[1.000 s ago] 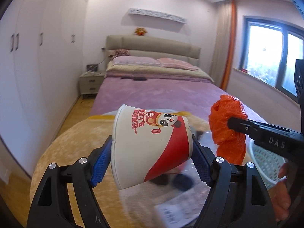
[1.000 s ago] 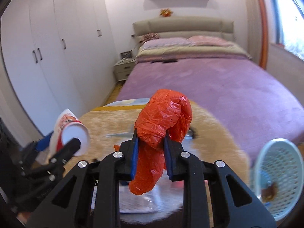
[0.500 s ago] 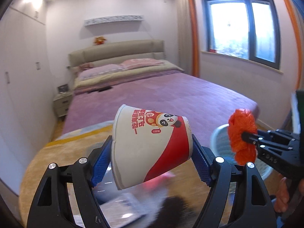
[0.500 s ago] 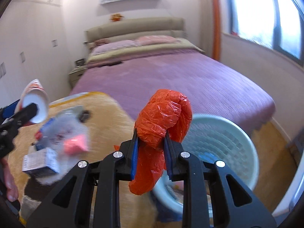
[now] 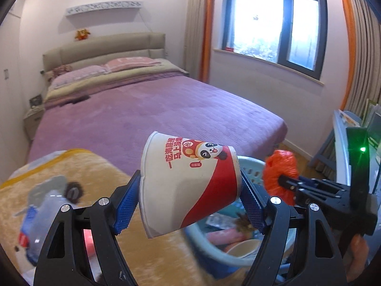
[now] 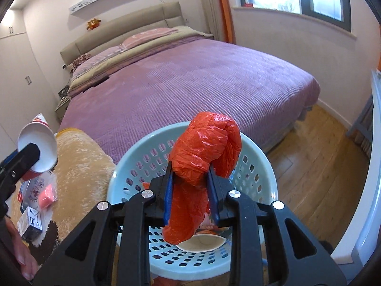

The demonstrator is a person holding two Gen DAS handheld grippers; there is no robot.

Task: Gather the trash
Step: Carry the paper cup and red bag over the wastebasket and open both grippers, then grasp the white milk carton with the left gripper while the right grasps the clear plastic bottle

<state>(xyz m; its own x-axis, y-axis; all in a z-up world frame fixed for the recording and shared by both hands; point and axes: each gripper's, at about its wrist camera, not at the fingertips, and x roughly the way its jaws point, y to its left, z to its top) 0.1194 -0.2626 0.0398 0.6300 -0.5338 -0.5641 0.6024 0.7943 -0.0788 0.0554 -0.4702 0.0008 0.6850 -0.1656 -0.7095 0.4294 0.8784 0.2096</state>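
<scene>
My left gripper (image 5: 190, 202) is shut on a white and red paper cup (image 5: 190, 186) with a panda print, held on its side in the air. The cup also shows at the left of the right wrist view (image 6: 38, 147). My right gripper (image 6: 190, 190) is shut on a crumpled orange plastic bag (image 6: 204, 159) and holds it right above the pale blue perforated basket (image 6: 133, 162). In the left wrist view the bag (image 5: 281, 174) hangs over the basket (image 5: 252, 166), to the right of the cup. The basket holds a bowl (image 6: 202, 243) and other trash.
A tan fluffy rug (image 6: 81, 166) lies left of the basket with a clear plastic bottle (image 5: 45, 212), a pink item (image 6: 47, 197) and a small box (image 6: 31, 224) on it. A purple bed (image 6: 190, 83) stands behind. Wooden floor (image 6: 321, 155) lies right.
Both grippers have swung right, from over the rug to the basket. The orange bag now hangs above the basket and the cup is close to its left rim.
</scene>
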